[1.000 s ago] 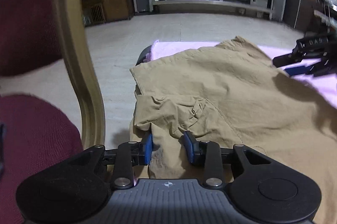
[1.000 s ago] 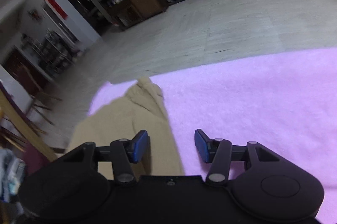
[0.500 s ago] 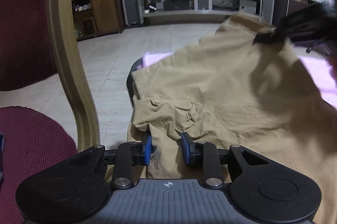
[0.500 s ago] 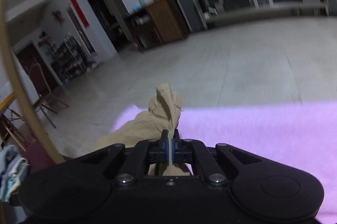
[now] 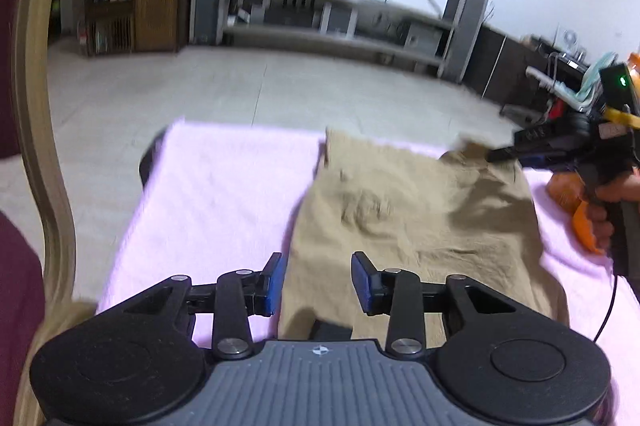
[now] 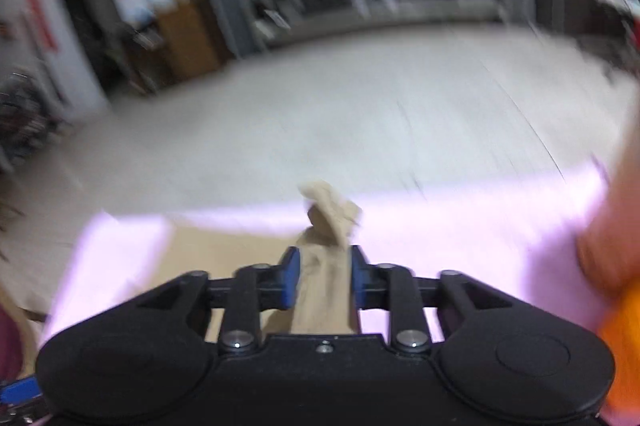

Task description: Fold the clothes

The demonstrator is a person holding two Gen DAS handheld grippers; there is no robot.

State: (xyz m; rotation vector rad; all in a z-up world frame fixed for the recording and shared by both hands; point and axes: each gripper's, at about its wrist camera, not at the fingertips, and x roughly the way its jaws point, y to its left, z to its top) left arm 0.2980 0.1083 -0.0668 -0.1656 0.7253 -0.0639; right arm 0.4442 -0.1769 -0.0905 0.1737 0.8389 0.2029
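Directly ahead of the left gripper [image 5: 316,280], in the left wrist view, a tan garment [image 5: 420,226] is lying flat on a pink cloth [image 5: 216,194] that covers the work surface, its long axis running away from the camera toward the far edge. The left gripper's blue pads are standing apart with nothing between them, hovering over the garment's near left edge, which is passing just inside the left pad. At the far right corner of the garment, the right gripper [image 5: 494,156] is reaching in from the right, held by the person's hand [image 5: 608,206], its tips at the fabric. From the right wrist view, blurred by motion, the right gripper [image 6: 323,278] is showing a bunched corner of the tan garment [image 6: 324,266] sitting between its blue pads; the pads are partly apart and flanking the fabric, and whether they are pinching it cannot be told. The left gripper appears nearer the garment's near edge, the right nearer its far corner.
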